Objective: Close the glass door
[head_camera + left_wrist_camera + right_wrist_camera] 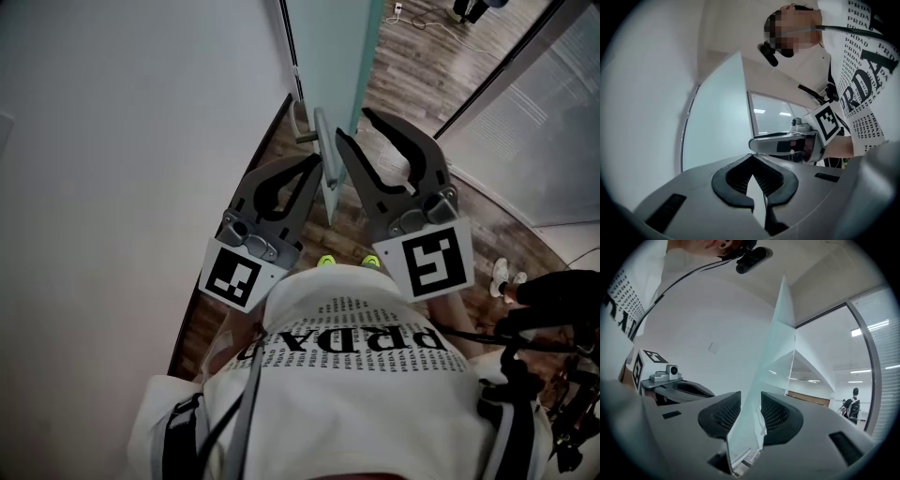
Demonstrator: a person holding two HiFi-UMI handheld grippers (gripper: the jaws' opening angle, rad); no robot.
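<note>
The frosted glass door (333, 47) stands ajar in front of me, its free edge toward me, with a flat upright handle (322, 150) on it. My right gripper (354, 127) straddles that edge. In the right gripper view the glass door (780, 348) fills the gap between the dark pads (723, 414), so the right gripper (751, 413) is shut on it. My left gripper (314, 164) sits just left of the handle with its tips together and nothing held. In the left gripper view the left gripper (752, 157) points along the glass door (717, 122) beside it.
A white wall (112, 141) runs close along the left. Wooden floor (422, 66) lies beyond the door. A dark-framed glass partition (525, 103) curves round on the right. A pair of white shoes (506, 277) lies at the right. A person (853, 406) stands far off.
</note>
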